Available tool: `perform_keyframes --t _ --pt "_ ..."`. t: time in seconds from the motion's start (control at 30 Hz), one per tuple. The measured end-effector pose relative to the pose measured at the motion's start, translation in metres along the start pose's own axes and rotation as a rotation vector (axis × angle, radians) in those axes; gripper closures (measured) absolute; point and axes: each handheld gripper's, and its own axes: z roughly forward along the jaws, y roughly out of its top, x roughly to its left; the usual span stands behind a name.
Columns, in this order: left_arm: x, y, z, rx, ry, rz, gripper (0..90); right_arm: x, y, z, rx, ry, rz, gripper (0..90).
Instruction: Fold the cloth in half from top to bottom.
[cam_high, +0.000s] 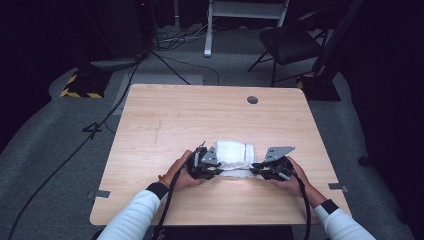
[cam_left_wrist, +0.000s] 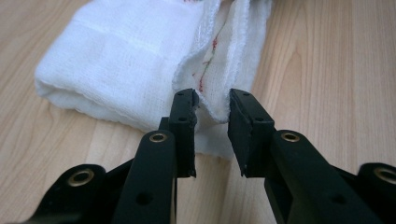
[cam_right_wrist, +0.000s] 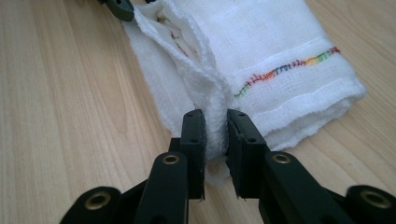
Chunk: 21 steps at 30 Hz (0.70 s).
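In the left gripper view the left gripper (cam_left_wrist: 212, 105) stands with its two black jaws a little apart at the lower middle of the frame, a loose edge of the white cloth (cam_left_wrist: 130, 60) hanging in the gap between them; the left pad touches that edge, while the right pad seems to stand just clear of it, so this reads as a slack hold at most and not a firm pinch. In the right gripper view the right gripper (cam_right_wrist: 215, 123) is narrower, its jaws pressed on a bunched white hem of the cloth (cam_right_wrist: 280, 56) at the lower middle of the frame. A rainbow-coloured stitched line (cam_right_wrist: 285, 69) runs across the cloth's top layer toward the right of that frame, and the tip of the other gripper shows at the top left edge by the far end of the fold. From above, the left gripper (cam_high: 218, 171) and the right gripper (cam_high: 253, 170) face each other at either end of the cloth's near edge, each held by a hand with a white sleeve coming from the bottom of the frame. The folded cloth (cam_high: 235, 150) lies flat on the wooden table (cam_high: 165, 115), in the lower middle of the high view, near the table's front edge. A dark round hole (cam_high: 252, 99) sits toward the table's far edge, and a black chair (cam_high: 292, 42) stands on the floor beyond, at the upper right.
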Motion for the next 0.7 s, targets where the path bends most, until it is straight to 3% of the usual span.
perform_keyframes --t 0.2,0.37,0.53,0.7 --pt "-0.003 -0.008 0.005 0.05 0.004 -0.001 71.9 0.003 -0.006 0.002 0.033 -0.001 -0.006 77.9" --pt "0.0 -0.008 0.007 0.04 0.005 -0.013 73.5 0.001 -0.007 0.005 0.04 -0.02 -0.003 79.2" --pt "0.006 -0.007 0.011 0.027 0.04 -0.04 75.7 -0.002 -0.007 0.008 0.031 -0.057 -0.005 80.1" --pt "0.018 -0.002 0.017 0.027 0.067 -0.064 76.1 -0.014 -0.003 0.014 0.029 -0.103 0.012 80.3"
